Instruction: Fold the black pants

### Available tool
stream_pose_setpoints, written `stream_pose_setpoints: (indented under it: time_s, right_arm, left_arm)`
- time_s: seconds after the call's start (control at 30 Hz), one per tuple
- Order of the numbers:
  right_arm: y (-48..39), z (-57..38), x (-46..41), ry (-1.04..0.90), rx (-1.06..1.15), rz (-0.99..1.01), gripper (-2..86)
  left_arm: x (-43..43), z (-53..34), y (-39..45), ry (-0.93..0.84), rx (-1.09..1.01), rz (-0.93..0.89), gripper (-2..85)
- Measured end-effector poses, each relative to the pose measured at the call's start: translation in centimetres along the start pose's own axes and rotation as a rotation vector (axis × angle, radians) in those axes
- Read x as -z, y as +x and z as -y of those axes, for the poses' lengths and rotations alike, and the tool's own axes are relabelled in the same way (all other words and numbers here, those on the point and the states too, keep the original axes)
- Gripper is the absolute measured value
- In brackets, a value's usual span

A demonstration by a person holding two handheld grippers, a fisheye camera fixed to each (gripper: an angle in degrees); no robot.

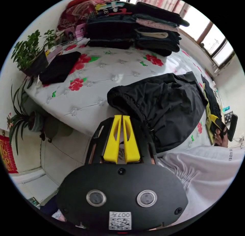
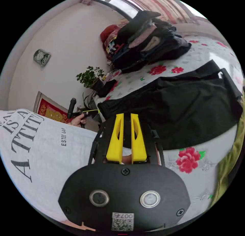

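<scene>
right now the black pants (image 1: pixel 166 103) lie crumpled on the bed (image 1: pixel 102 75), on a white cover w/ red flowers, near the edge closest to the person. waistband end bunched up just beyond the left claw (image 1: pixel 121 118), whose yellow jaws sit nearly together w/ only a thin gap, nothing between them, not touching the fabric. right claw (image 2: pixel 127 116): jaws also close to each other, a narrow slit btwn them, empty, tips hovering over the near edge of the pants (image 2: pixel 178 103). in the left gripper view a stack of folded clothes (image 1: pixel 132 27) sits at the far side of the bed, a folded black garment (image 1: pixel 60 66) well apart near the corner, potted plant (image 1: pixel 28 52) beside it. person's white shirt (image 2: pixel 38 149) shows low in the right gripper view. yellow-green cloth (image 1: pixel 209 116) lies just beside the pants.
</scene>
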State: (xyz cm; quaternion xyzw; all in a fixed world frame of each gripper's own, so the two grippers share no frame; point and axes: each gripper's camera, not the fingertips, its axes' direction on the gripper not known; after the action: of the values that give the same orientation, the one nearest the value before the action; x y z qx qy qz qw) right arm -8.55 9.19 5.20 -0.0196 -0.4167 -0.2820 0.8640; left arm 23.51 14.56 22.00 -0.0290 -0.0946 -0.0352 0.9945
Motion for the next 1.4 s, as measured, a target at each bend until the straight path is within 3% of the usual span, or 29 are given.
stream_pose_setpoints:
  time_s: [0.1,0.2,0.27,0.33,0.37,0.43,0.5,0.57,0.63,0.7,0.8,0.97,1.13,1.33,1.4]
  right_arm:
    - [2.9,-2.2,2.6,0.019,-0.134,-0.128,6.5]
    - [4.1,-3.6,4.5,0.045,-0.208,-0.236,7.2]
    - [4.4,-4.0,5.1,0.069,-0.247,-0.238,7.5]
    - [4.2,-4.2,5.1,0.110,-0.274,-0.243,7.7]
    - [4.1,-4.2,5.0,0.114,-0.275,-0.242,7.7]
    - [3.3,-3.7,4.1,0.112,-0.259,-0.245,7.8]
    - [2.7,-3.2,3.4,0.094,-0.232,-0.249,7.8]
    - [2.4,-2.6,3.0,0.081,-0.218,-0.249,7.8]
    - [2.5,-1.9,3.0,0.087,-0.217,-0.259,7.7]
    - [2.8,-1.4,3.2,0.097,-0.231,-0.273,7.7]
    - [4.1,-0.7,3.5,0.120,-0.290,-0.284,7.8]
    - [8.0,-0.1,2.6,0.137,-0.461,-0.275,8.6]
    - [14.0,0.5,2.0,0.208,-0.696,-0.194,8.3]
    - [15.2,4.0,0.5,0.099,-0.669,-0.265,2.0]
    - [14.2,4.5,1.6,0.151,-0.609,-0.215,0.8]
  left_arm:
    - [0.0,0.2,4.2,0.018,-0.194,-0.033,0.1]
    - [-1.8,0.1,10.6,-0.042,-0.456,-0.117,6.8]
    - [-4.5,-0.6,14.9,-0.217,-0.595,-0.138,9.8]
    - [-6.8,-1.7,16.6,-0.326,-0.668,-0.025,8.6]
    - [-6.0,-2.3,16.2,-0.207,-0.725,-0.024,6.6]
    - [-6.3,-2.4,14.5,-0.174,-0.750,0.081,3.0]
    - [-6.6,-1.3,11.4,-0.174,-0.712,0.205,1.0]
    - [-7.8,1.3,5.3,-0.246,-0.608,0.459,0.6]
    - [-7.6,3.8,-0.5,-0.323,-0.400,0.511,1.2]
    - [-5.3,5.4,-5.4,-0.308,-0.204,0.494,3.2]
    - [0.3,4.9,-10.6,-0.125,0.015,0.403,5.6]
    - [3.8,-2.7,-15.0,0.024,0.347,0.242,6.8]
    - [1.6,-6.2,-15.3,-0.093,0.405,0.205,7.6]
    - [-0.7,-4.0,-14.0,-0.148,0.281,0.233,2.8]
    - [-0.8,-3.5,-13.3,-0.131,0.251,0.294,0.2]
